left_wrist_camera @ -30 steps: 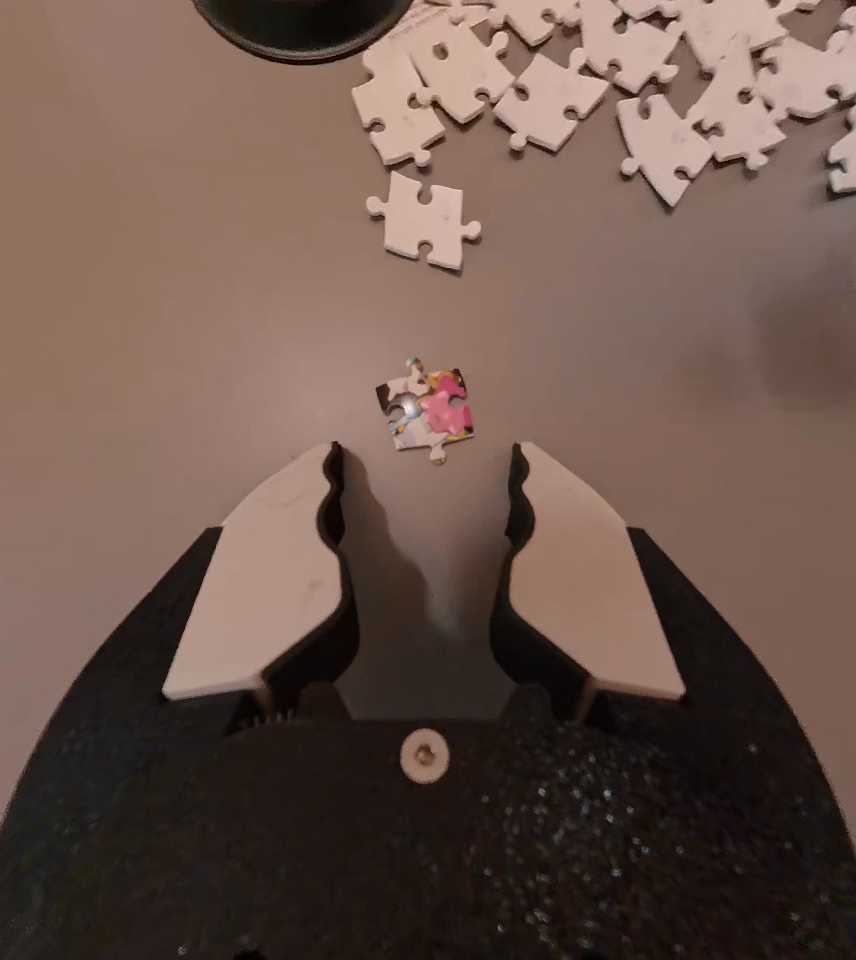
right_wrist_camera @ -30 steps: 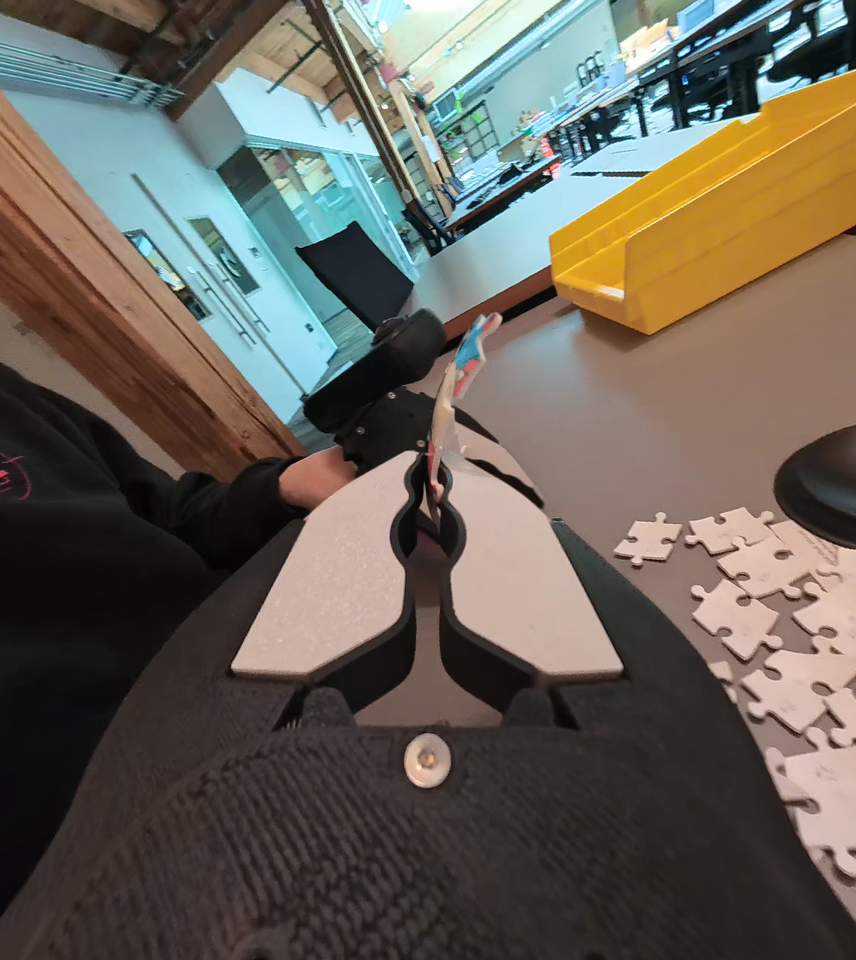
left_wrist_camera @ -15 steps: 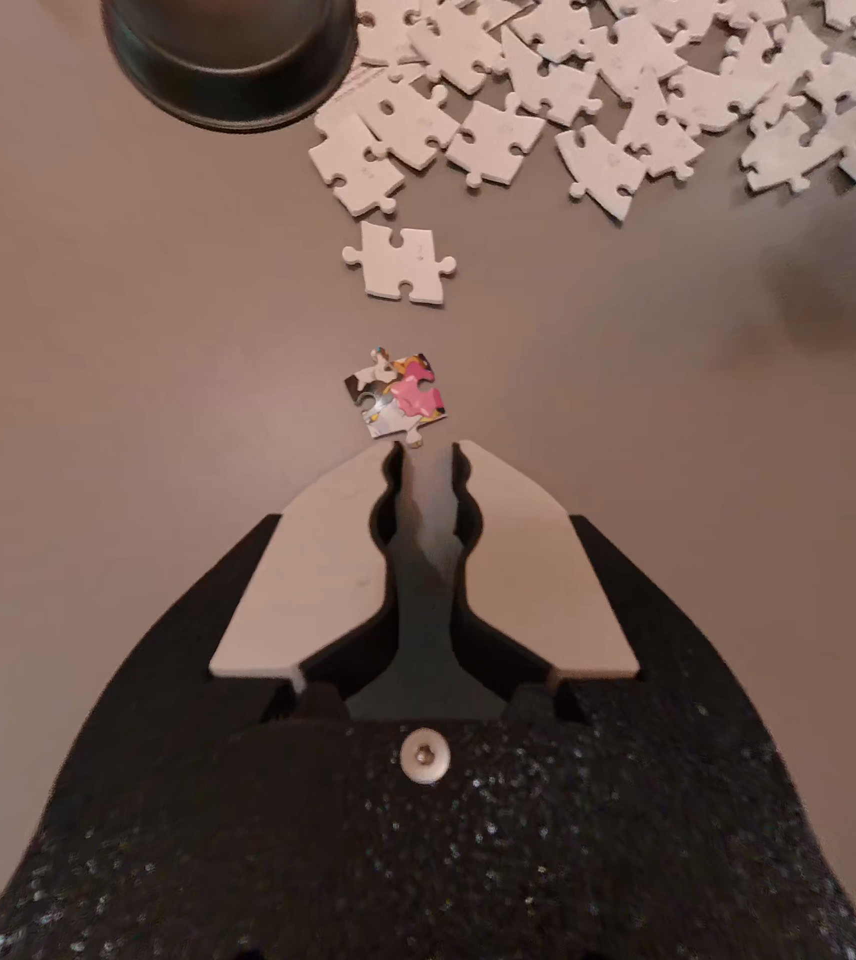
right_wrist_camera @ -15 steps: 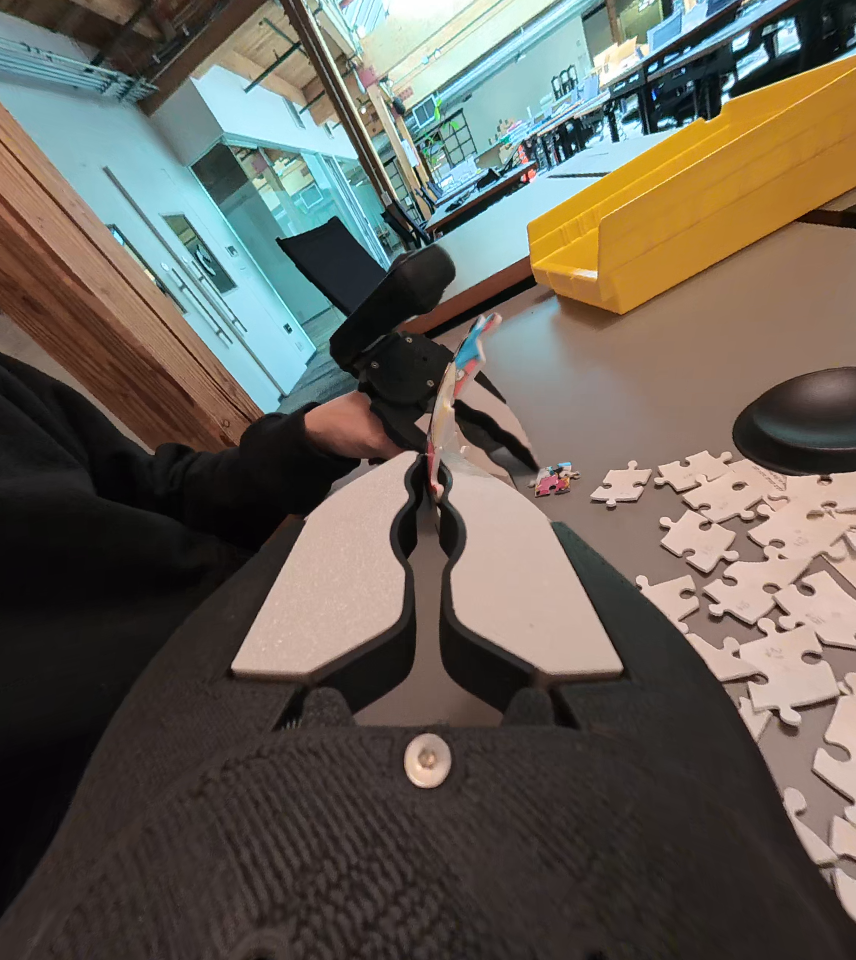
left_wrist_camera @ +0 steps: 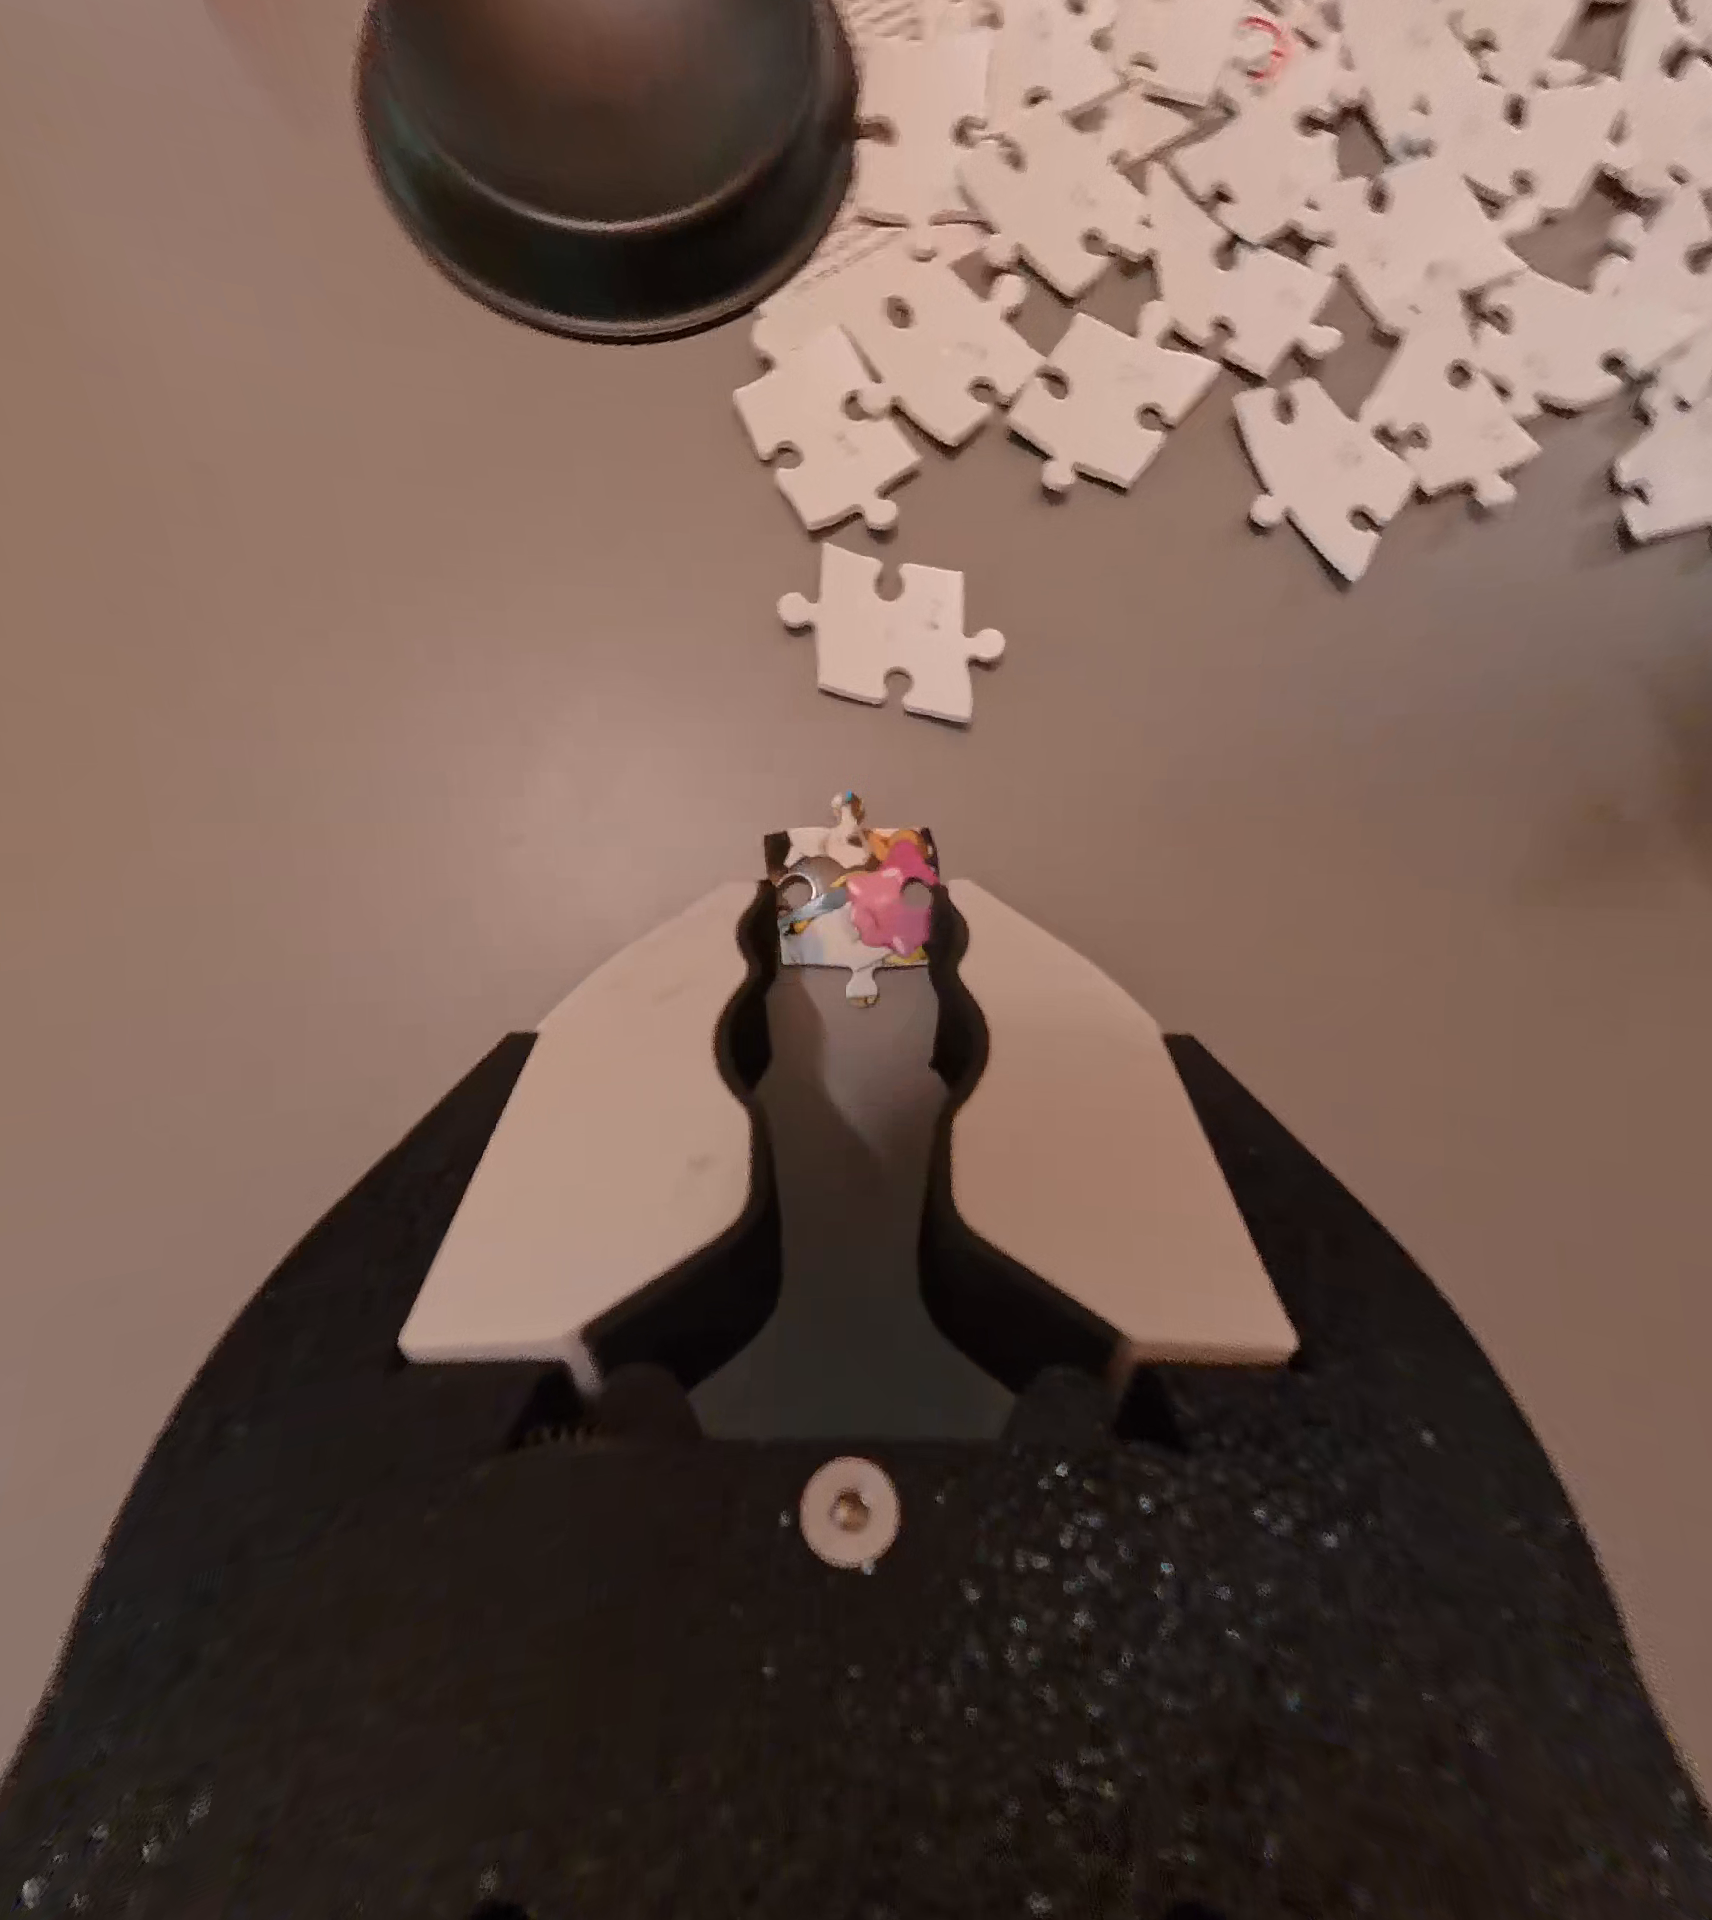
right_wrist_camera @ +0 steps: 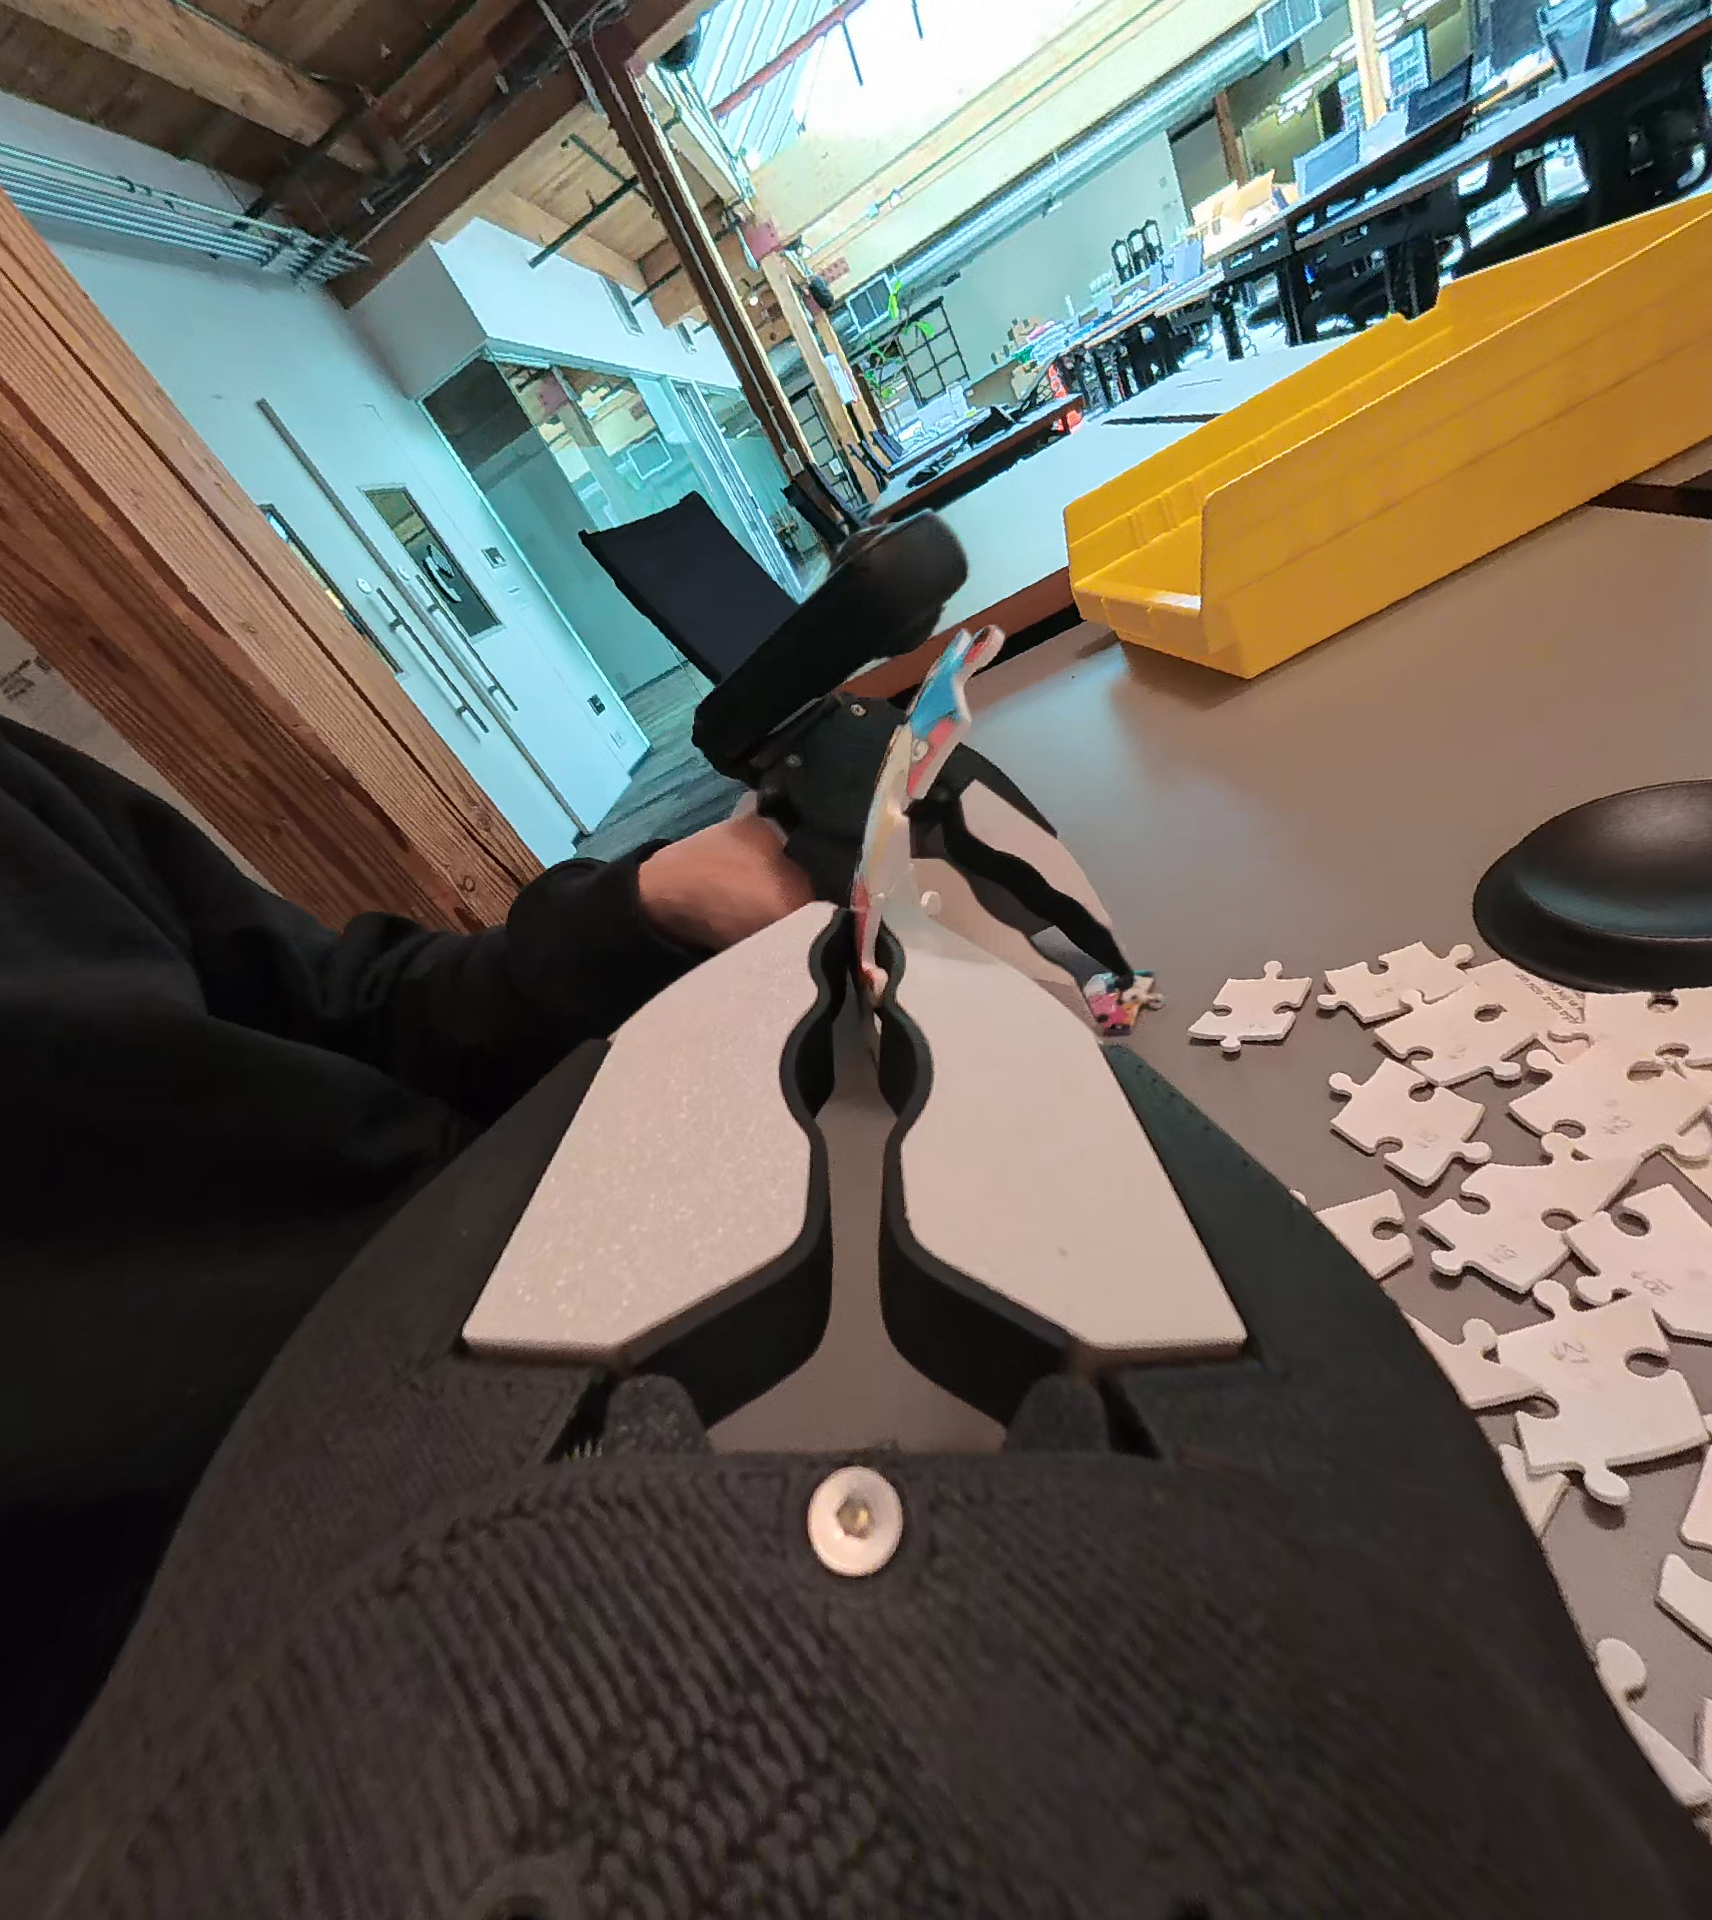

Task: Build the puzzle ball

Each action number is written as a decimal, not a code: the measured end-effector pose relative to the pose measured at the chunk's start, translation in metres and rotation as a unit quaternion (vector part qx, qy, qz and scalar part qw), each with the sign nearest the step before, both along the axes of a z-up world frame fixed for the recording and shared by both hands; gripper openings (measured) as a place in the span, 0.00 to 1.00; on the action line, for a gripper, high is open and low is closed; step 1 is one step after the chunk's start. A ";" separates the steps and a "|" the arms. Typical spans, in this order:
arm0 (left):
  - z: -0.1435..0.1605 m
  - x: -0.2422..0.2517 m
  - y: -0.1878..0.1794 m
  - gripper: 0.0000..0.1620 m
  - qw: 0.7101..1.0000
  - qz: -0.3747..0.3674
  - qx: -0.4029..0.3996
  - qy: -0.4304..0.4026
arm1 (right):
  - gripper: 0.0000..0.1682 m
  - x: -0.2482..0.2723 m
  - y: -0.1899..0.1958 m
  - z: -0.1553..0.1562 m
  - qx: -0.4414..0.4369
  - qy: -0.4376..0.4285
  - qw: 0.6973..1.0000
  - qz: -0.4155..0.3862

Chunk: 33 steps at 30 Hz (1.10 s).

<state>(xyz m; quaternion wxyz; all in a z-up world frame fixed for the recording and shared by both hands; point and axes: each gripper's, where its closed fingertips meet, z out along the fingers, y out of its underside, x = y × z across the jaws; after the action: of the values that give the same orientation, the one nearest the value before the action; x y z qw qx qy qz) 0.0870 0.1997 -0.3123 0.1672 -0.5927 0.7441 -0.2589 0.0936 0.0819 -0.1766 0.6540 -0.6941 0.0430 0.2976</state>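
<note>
A small colourful puzzle piece [left_wrist_camera: 873, 914] lies flat on the grey table [left_wrist_camera: 260, 727], held by its side edges between the fingertips of my left gripper [left_wrist_camera: 852, 896]. It also shows in the right wrist view [right_wrist_camera: 1122, 1003] under the left gripper's fingers [right_wrist_camera: 1039, 883]. My right gripper [right_wrist_camera: 867, 961] is shut on a curved, colourful joined section of the puzzle ball [right_wrist_camera: 935, 727], held upright and edge-on above the table. Several white face-down pieces [left_wrist_camera: 1247, 260] lie in a heap beyond, with one piece [left_wrist_camera: 893, 634] apart, just ahead of the left gripper.
A black round stand [left_wrist_camera: 603, 156] sits left of the heap and shows in the right wrist view [right_wrist_camera: 1662, 894]. A yellow bin [right_wrist_camera: 1403, 499] stands at the far side. A person's hand [right_wrist_camera: 717, 883] and dark sleeve hold the left gripper. A wooden post stands at left. About 20 centimeters separates my left fingertips from my right.
My left gripper narrowed, moved forward and now has the colourful piece between its fingertips. The right gripper keeps its hold on the curved section and has shifted slightly.
</note>
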 end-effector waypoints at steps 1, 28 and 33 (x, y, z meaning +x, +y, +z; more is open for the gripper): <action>0.001 -0.002 -0.002 0.17 1.000 -0.020 0.002 -0.008 | 0.02 0.000 0.000 -0.001 0.001 0.005 1.000 0.001; -0.001 -0.011 -0.031 0.18 0.994 -0.098 0.037 0.028 | 0.02 -0.018 -0.002 -0.023 -0.035 0.039 0.998 0.047; 0.007 -0.020 -0.040 0.18 0.980 -0.197 0.006 -0.009 | 0.02 -0.026 -0.004 -0.026 -0.041 0.052 0.995 0.074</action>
<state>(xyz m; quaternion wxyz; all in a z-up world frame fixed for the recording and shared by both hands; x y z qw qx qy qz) 0.0671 0.1593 -0.3051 0.1234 -0.4315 0.8463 -0.2870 0.0680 0.0774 -0.2028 0.5980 -0.7055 0.0380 0.3785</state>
